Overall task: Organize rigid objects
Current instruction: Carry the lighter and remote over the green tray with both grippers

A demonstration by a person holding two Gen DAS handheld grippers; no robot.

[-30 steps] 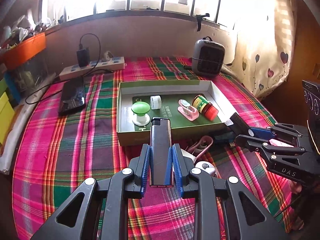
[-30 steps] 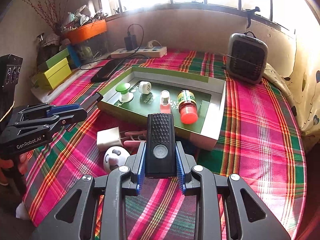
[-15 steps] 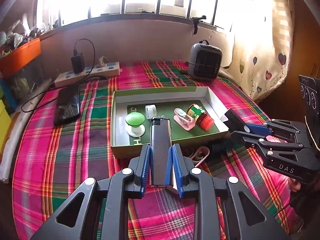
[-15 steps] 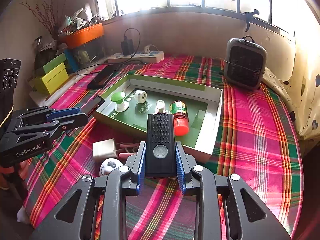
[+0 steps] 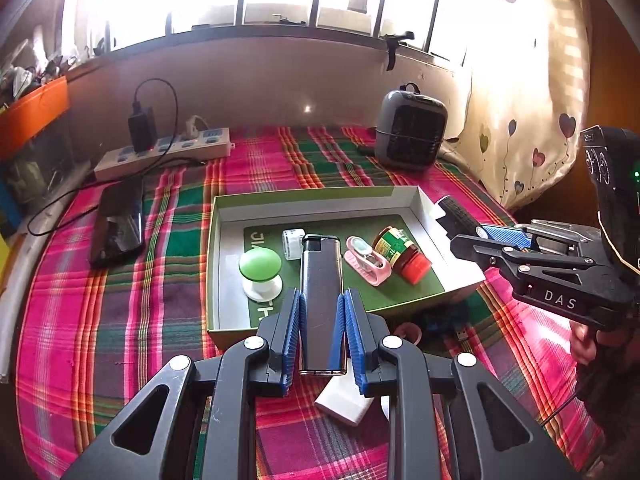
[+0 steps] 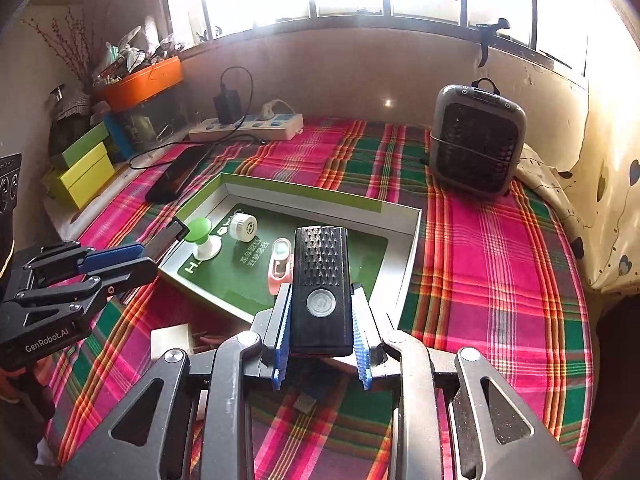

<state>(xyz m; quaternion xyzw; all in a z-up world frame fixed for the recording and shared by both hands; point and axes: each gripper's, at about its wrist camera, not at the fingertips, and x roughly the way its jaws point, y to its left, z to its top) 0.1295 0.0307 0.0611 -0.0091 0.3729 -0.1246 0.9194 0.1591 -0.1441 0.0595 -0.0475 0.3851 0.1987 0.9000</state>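
On the left, the left claw (image 5: 322,312) is clenched on a dark lighter (image 5: 321,280), held clear of the bench above the near wall of the green tray (image 5: 320,194). In the middle, that tray already holds a green-capped knob (image 5: 260,268), a small white cap (image 5: 293,242), a pink clip (image 5: 366,260) and a red-lidded jar (image 5: 402,250). To the right, the right claw (image 6: 322,332) is clamped on a black ridged device with a round button (image 6: 321,280), poised over the tray's near right corner.

The likeliest trouble: the two claws converge on one small tray and could knock together, or a dropped piece could land on the jar (lying on its side, so it might roll). A low approach could also catch the tray's near wall and shove it across the plaid cloth (image 6: 500,260).

Open floor remains at the tray's left strip and its front right corner. Loose items, a white block (image 5: 346,400) among them, lie just in front of the tray; the cloth to the right is bare.
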